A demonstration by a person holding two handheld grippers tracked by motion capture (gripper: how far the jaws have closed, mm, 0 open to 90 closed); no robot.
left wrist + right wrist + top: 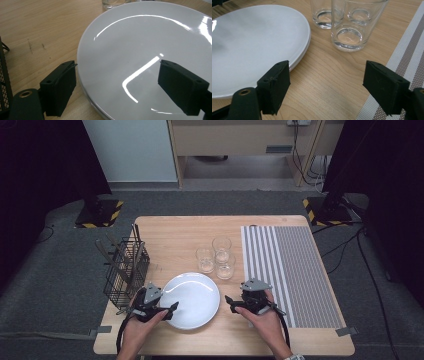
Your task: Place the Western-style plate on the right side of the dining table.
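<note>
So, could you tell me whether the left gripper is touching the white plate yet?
Cannot tell: in the left gripper view its open fingers straddle the plate rim, but no contact or gap shows plainly.

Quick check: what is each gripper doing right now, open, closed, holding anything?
Left gripper: open, jaws either side of the white plate's rim, not gripping it.
Right gripper: open, holding nothing, over the table beside the plate.

A glossy white ceramic plate point(140, 45) and clear smooth glass tumblers point(352, 27) sit on the matt, wood-grain tabletop point(329, 82) beside a woven striped placemat point(295, 270).
</note>
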